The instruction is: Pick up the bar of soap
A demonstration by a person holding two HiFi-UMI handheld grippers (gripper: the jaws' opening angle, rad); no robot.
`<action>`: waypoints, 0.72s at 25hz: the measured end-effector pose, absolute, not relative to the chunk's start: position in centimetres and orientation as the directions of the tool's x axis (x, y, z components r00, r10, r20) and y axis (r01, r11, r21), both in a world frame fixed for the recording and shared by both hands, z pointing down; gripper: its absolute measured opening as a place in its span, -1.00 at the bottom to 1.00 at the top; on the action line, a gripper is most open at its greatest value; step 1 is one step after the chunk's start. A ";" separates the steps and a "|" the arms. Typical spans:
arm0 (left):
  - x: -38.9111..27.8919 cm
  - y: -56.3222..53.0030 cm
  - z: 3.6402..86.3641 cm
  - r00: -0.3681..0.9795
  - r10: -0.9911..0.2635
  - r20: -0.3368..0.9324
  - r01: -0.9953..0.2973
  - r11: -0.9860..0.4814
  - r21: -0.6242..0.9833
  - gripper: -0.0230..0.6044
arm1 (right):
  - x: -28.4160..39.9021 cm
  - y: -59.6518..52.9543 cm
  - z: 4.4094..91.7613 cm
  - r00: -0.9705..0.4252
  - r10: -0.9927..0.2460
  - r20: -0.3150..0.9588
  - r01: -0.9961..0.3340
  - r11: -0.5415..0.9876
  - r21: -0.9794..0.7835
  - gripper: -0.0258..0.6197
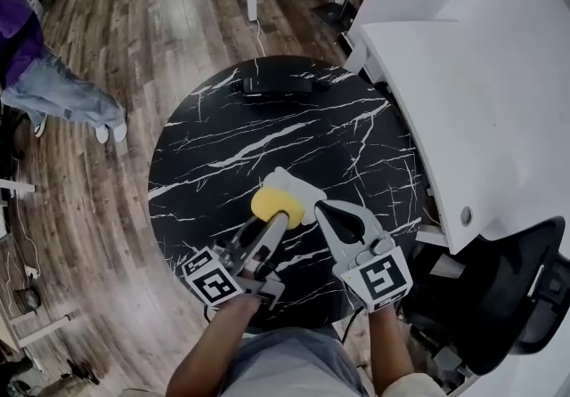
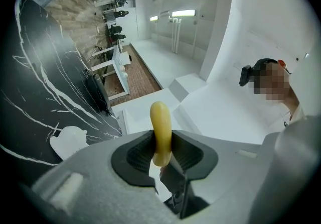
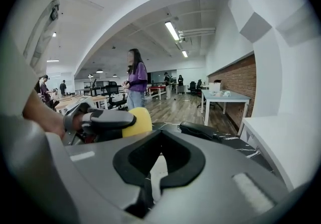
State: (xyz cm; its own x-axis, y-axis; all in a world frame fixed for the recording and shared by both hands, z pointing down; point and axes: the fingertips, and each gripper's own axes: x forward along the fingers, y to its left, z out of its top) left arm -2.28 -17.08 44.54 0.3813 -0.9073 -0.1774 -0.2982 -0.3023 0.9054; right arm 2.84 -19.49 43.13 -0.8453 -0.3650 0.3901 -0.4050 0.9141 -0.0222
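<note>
The left gripper point(image 1: 272, 221) is clamped on the yellow bar of soap point(image 1: 276, 205), which stands edge-on between its pads and pokes out past the tips. The soap is off the white soap dish point(image 1: 287, 180), which lies on the black marbled table point(image 1: 267, 119). Just right, the right gripper point(image 1: 322, 208) has its jaws together, empty.
</note>
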 end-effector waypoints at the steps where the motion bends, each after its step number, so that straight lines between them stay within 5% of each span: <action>1: -2.2 -17.0 44.2 0.383 -0.906 -0.180 -0.295 -0.305 0.905 -0.60 | 2.9 -19.3 42.7 -0.846 -0.374 0.380 -0.413 0.910 -0.024 -0.92; 18: 0.1 -15.7 38.2 0.397 -0.884 -0.246 -0.266 -0.367 0.891 -0.61 | 5.8 -16.8 35.5 -0.830 -0.510 0.227 -0.523 0.852 0.001 -0.92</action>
